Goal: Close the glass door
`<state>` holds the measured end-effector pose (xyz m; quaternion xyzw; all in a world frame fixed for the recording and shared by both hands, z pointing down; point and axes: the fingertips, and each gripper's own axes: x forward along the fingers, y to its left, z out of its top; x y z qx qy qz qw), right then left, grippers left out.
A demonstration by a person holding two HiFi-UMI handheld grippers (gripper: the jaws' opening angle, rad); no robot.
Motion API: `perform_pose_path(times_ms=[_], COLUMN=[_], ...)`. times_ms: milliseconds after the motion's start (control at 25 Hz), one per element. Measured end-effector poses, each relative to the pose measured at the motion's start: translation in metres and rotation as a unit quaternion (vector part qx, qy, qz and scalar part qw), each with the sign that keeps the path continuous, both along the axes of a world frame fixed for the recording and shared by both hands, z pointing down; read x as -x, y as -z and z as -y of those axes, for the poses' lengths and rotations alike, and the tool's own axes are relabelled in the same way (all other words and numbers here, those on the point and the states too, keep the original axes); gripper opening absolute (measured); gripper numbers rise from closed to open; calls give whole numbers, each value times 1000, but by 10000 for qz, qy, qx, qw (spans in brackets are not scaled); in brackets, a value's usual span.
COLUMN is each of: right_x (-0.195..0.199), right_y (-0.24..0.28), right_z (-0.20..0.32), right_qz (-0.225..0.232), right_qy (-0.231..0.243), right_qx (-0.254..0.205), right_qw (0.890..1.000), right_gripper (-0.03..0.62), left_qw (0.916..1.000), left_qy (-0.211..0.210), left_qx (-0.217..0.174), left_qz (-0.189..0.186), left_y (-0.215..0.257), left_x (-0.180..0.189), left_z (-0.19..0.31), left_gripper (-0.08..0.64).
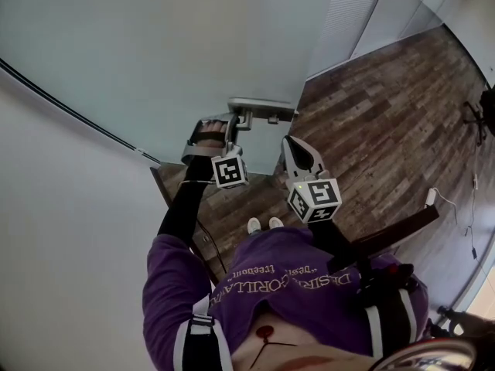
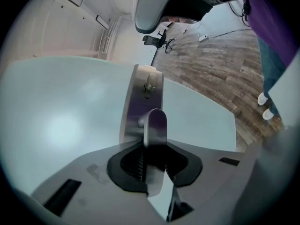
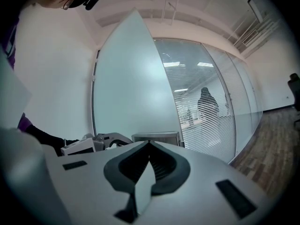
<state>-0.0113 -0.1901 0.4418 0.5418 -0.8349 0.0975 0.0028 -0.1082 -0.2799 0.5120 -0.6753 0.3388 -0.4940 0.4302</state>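
Observation:
The frosted glass door (image 1: 155, 52) stands ajar, its free edge toward the wooden floor. A metal lever handle (image 1: 259, 110) sits on that edge. My left gripper (image 1: 232, 122) reaches up to it. In the left gripper view the lever (image 2: 155, 123) runs from its plate (image 2: 143, 90) straight down between the jaws, and the left gripper (image 2: 152, 146) is shut on it. My right gripper (image 1: 292, 147) hangs just right of the handle, apart from it. In the right gripper view the right gripper (image 3: 149, 144) is shut with nothing in it, facing the door (image 3: 126, 78).
A white wall (image 1: 62, 230) lies left of the door's track. A glass partition with blinds (image 3: 206, 93) curves away to the right, with a person (image 3: 208, 102) behind it. Wooden floor (image 1: 387, 107) carries a cable (image 1: 472, 207) and an office chair (image 1: 483, 107).

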Motion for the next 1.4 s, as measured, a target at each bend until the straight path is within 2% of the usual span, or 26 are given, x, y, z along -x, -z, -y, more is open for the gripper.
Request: perform_pose_path(times_ms=[240,440,720,880,1000,1240,1400], right_x=[3,5,9,13,16,21,31], right_y=[-1,0,1,-2,-1,-5,-1], right_z=[0,-3,-5,-6,-7,-13,3], right_qz=[-23,-26,-47,-56,-59,-91,-122], right_qy=[-67,-113,-164,-174,-192,-238,-250], right_qx=[-22,-38,-72,-73,-83,-65,-16], right_qw=[10000,9999,9998,9998,9998,9997,9996], right_gripper=[-11,-11,-11,-11,-11,-11,-11], left_qw=[9998,9994,9997,9996,9998,9992,9995], left_qy=[-101,-143,-153,-139,-130,-113,-127], left_qx=[-184,-241,-30,-138,56,-100,243], left_qz=[37,226,192,215,171,363,147], left_y=[0,-1,-3,-1,-5,-9,-6], left_x=[-3,-2,-4,-5,-5,-4,-5], left_z=[3,1,-2,1,-1,3,17], left_gripper=[61,43,38,37,35,35,34])
